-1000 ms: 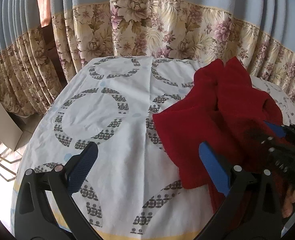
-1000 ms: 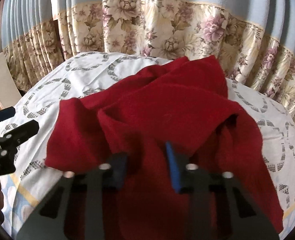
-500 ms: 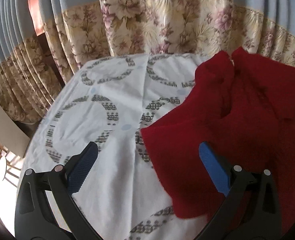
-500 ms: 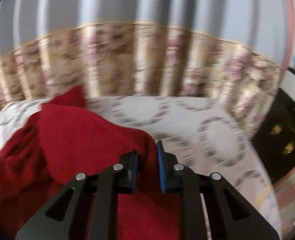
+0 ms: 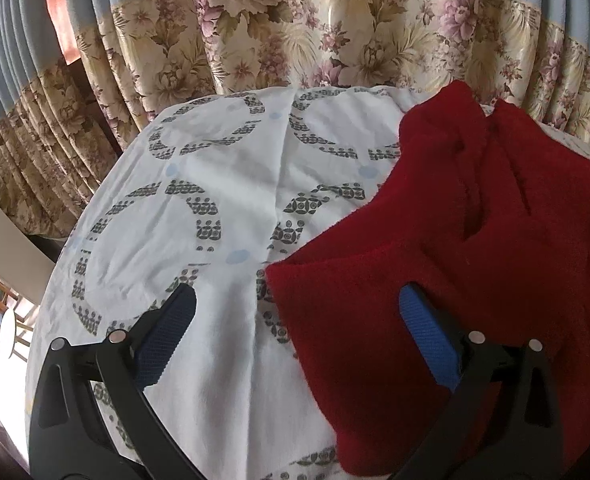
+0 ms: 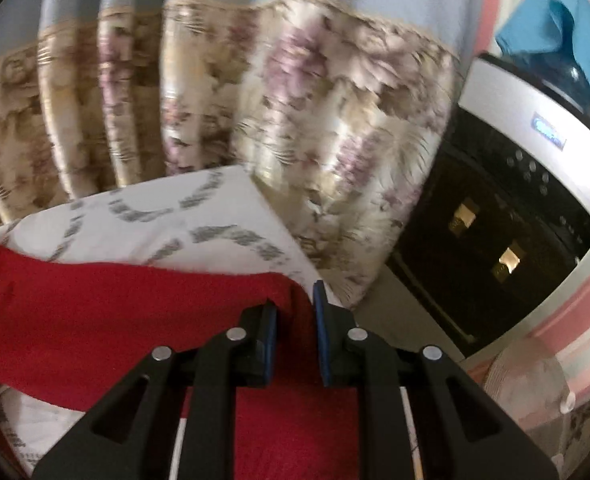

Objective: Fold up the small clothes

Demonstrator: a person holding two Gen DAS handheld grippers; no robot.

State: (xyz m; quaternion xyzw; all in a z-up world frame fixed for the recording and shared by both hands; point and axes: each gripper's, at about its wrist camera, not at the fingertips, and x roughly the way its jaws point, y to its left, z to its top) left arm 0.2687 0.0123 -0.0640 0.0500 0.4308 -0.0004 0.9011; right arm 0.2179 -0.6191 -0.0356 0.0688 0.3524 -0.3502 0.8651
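1 red garment (image 5: 475,248) on 1 patterned sheet (image 5: 199,208). Left gripper (image 5: 295,312) spread wide, empty; right gripper (image 6: 295,312) pinches the garment's right edge.

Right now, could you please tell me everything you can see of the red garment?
The red garment is a thick, fleecy, deep-red knit, crumpled in overlapping folds on the patterned white sheet. The right gripper pinches one corner, stretching an edge sideways. The open left gripper straddles its near corner without gripping.
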